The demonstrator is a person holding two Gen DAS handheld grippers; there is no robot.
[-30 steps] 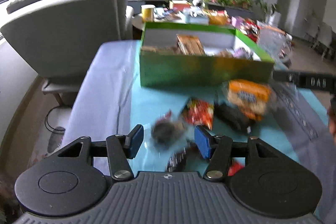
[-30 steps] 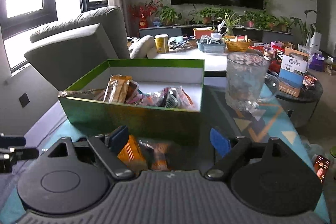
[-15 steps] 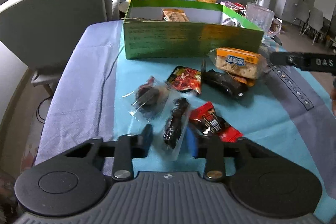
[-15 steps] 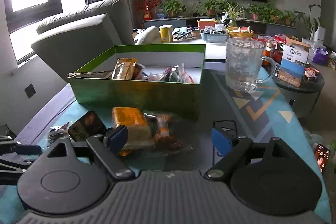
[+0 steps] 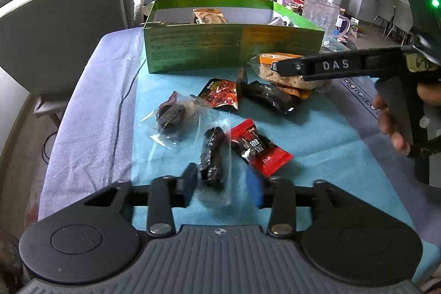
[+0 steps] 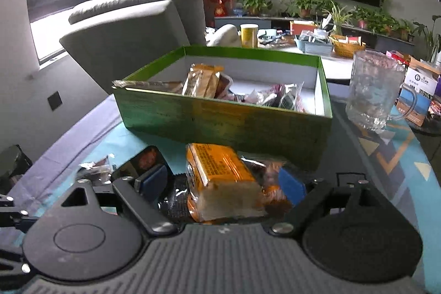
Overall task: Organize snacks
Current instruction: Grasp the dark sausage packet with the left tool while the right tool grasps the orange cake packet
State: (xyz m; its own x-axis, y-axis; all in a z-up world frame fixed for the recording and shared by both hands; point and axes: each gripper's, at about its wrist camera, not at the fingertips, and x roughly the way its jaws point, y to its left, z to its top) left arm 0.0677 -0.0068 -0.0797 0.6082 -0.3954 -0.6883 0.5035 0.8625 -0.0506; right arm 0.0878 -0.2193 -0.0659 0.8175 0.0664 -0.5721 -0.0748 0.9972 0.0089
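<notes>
A green box (image 5: 234,46) holding several snacks stands at the back of the table; it also shows in the right wrist view (image 6: 220,117). Loose snacks lie in front of it. My left gripper (image 5: 222,185) is open, its fingers on either side of a clear packet with a dark snack (image 5: 212,156). A red packet (image 5: 259,150) lies just right of it. My right gripper (image 6: 222,181) is open around an orange-labelled cake pack (image 6: 220,181), also seen in the left wrist view (image 5: 286,73), where the right gripper finger (image 5: 330,65) crosses it.
A clear packet with a dark round snack (image 5: 173,115), a red-black pouch (image 5: 220,95) and a black packet (image 5: 267,95) lie mid-table. A glass mug (image 6: 377,92) stands right of the box. A grey armchair (image 5: 60,18) is at the left.
My left gripper has pulled back from the box and come down around the dark-snack packet. My right gripper has moved down and forward so its fingers flank the orange pack.
</notes>
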